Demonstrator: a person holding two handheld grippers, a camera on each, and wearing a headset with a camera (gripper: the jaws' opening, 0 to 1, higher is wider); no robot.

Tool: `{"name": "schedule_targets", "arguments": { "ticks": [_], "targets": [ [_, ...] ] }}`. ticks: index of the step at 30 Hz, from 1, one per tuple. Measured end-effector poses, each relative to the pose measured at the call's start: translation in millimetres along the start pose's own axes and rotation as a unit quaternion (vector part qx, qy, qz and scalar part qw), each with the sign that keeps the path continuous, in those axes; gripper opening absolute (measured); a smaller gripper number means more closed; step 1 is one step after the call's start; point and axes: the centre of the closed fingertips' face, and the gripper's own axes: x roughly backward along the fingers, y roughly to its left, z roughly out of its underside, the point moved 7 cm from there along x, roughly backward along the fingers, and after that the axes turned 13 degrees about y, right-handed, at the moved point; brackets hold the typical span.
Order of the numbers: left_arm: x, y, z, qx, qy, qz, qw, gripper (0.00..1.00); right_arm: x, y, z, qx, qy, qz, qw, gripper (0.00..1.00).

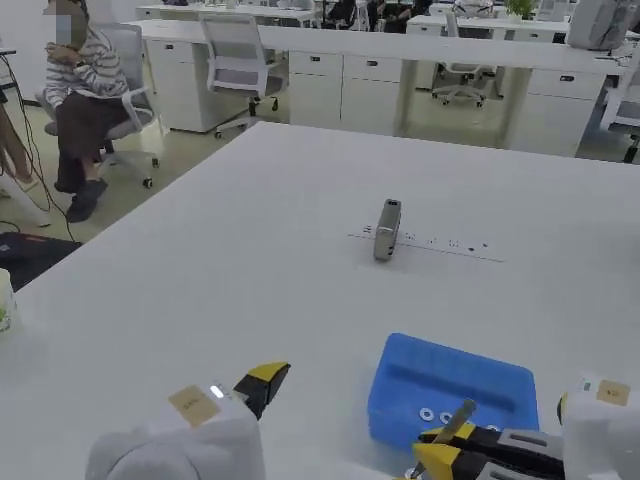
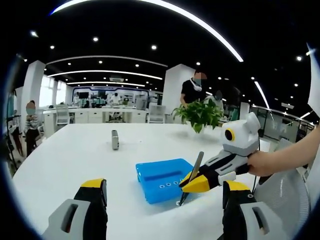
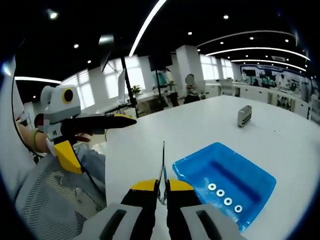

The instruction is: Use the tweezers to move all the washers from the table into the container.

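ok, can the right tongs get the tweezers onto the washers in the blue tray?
Probably yes: the right tongs grip the tweezers just beside the open blue tray, and nothing covers the washers.

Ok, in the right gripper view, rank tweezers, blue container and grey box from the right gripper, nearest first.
1. Tweezers, clamped in the right gripper.
2. Blue container, just right of it, washers inside.
3. Grey box, far across the table, upper right.

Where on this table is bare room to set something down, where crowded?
Bare: the table left of the grey block and between it and the blue container. Crowded: near edge, around container, tweezers, left gripper and right gripper.
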Motion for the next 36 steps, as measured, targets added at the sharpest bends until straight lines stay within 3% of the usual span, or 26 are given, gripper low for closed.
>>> {"name": "schedule_targets", "arguments": {
  "ticks": [7,18,30,36],
  "targets": [
    [-1.2,-2.8,0.5,0.001,0.005,0.014,0.9999,0.98,9.9,-5.4,-14.5,-0.016,-0.025,0.006,0.9995,0.03],
    [-0.8,-6.4,-2.5,-0.009,-0.007,0.022,0.9997,0.98,12.1,-22.2,-40.2,-0.022,-0.047,0.027,0.9983,0.03],
    [-0.7,-5.7,-2.0,-0.01,-0.004,0.023,0.9997,0.97,-7.8,-58.8,-38.3,-0.081,-0.03,0.034,0.9957,0.03],
    [-1.6,-4.6,-1.1,-0.012,0.0,0.02,0.9997,0.97,-14.1,-69.9,-34.9,-0.103,-0.027,0.034,0.9938,0.03]
  ]
}}
